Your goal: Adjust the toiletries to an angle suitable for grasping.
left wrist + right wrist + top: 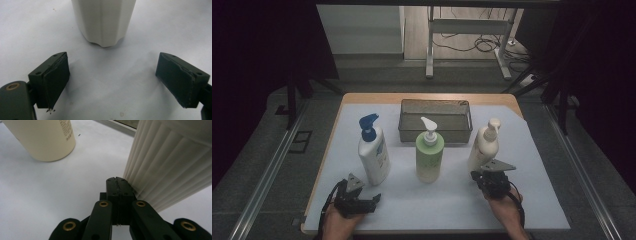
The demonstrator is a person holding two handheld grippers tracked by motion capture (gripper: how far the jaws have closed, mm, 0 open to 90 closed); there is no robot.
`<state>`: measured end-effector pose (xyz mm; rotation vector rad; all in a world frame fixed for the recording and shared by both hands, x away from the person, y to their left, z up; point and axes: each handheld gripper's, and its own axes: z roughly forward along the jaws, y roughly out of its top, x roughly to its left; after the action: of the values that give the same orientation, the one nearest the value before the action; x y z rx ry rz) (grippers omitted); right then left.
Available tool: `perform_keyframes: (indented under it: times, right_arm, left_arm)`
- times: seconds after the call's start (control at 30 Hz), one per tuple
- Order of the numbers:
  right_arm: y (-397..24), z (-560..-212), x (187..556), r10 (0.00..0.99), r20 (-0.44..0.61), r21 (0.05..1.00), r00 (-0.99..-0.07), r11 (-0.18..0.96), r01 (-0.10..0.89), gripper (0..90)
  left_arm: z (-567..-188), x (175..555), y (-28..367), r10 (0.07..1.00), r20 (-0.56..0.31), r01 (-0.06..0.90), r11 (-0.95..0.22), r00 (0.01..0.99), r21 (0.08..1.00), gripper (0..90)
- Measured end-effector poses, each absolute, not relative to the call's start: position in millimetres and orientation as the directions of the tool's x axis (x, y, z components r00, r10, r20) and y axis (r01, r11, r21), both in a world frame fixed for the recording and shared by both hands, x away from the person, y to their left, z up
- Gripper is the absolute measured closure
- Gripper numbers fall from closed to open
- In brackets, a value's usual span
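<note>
Three pump bottles stand in a row on the white mat (452, 200): a white one with a blue pump (373, 152), a green one (430, 155) and a cream ribbed one (484, 145). My left gripper (364, 194) lies low in front of the white bottle. In the left gripper view its jaws (113, 58) are wide open with nothing between them, and the white bottle's base (103, 22) is just ahead. My right gripper (117, 180) is shut on nothing, its tip against the ribbed bottle's side (170, 165). It sits at that bottle's foot (478, 176).
A metal mesh basket (435, 131) stands behind the bottles at the table's far middle. In the right gripper view the pale side of the middle bottle (42, 140) shows at the upper left. Bare mat lies between the two hands.
</note>
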<state>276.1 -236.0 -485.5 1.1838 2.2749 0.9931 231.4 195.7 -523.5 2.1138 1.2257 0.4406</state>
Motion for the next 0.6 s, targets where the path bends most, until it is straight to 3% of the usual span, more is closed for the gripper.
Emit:
perform_keyframes:
  times: [0.6]
  right_arm:
    - [-277,-488,276,0.865,-0.017,0.735,-0.502,0.352,0.580,88.2]
  left_arm:
    - [-524,232,196,0.861,-0.032,0.644,-0.354,0.507,0.678,11.7]
